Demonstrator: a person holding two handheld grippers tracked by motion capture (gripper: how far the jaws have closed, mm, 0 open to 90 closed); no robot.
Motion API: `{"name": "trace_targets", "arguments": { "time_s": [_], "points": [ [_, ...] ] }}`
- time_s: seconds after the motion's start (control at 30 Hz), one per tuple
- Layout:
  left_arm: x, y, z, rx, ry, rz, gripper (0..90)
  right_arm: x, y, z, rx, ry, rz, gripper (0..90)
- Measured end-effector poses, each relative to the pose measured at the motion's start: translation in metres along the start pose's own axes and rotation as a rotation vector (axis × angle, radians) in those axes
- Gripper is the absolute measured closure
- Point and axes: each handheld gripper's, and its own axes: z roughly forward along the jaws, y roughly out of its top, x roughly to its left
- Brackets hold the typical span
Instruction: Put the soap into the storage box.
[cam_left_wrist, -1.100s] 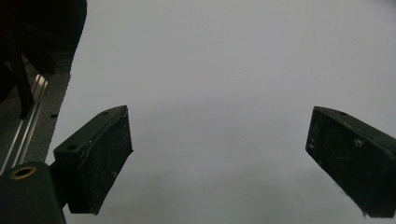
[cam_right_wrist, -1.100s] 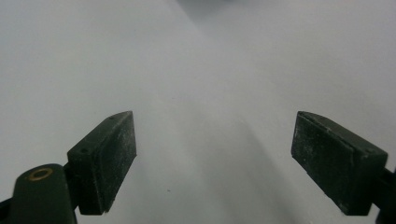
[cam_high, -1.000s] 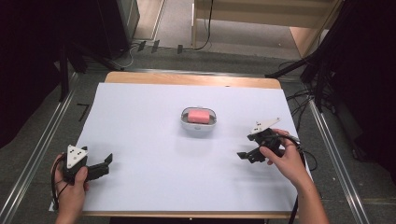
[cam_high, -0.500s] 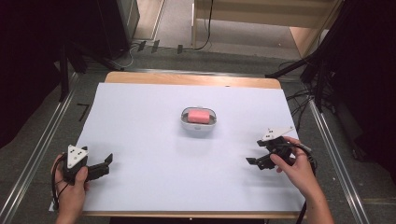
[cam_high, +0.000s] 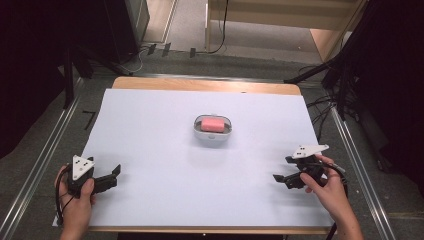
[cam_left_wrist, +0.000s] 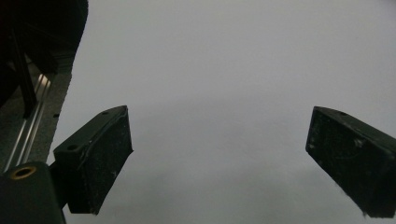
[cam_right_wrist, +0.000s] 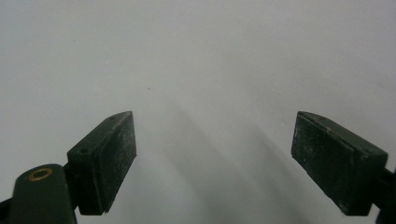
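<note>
White-covered table (cam_high: 150, 130): one small white dish (cam_high: 213, 136) at frame centre, holding a pink block (cam_high: 212, 124). Left gripper (cam_high: 114, 175), lower left of frame, jaws spread wide, empty. Right gripper (cam_high: 281, 175), lower right, jaws likewise spread wide, empty. Both well apart from the dish.

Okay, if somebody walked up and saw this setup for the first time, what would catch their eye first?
Probably the pink block lying in a small white dish at the middle of the white table, the one spot of colour. Next, the black tongs held near the front corners: the left tongs and the right tongs, both open and holding nothing.
</note>
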Motion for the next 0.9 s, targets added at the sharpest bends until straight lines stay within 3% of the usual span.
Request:
{"name": "trace_targets", "arguments": {
  "time_s": [0.9],
  "points": [
    [0.000,0.000,0.000,0.000,0.004,-0.003,7.6,-0.010,-0.045,-0.022,-0.061,-0.056,0.090,14.6]
  ]
}}
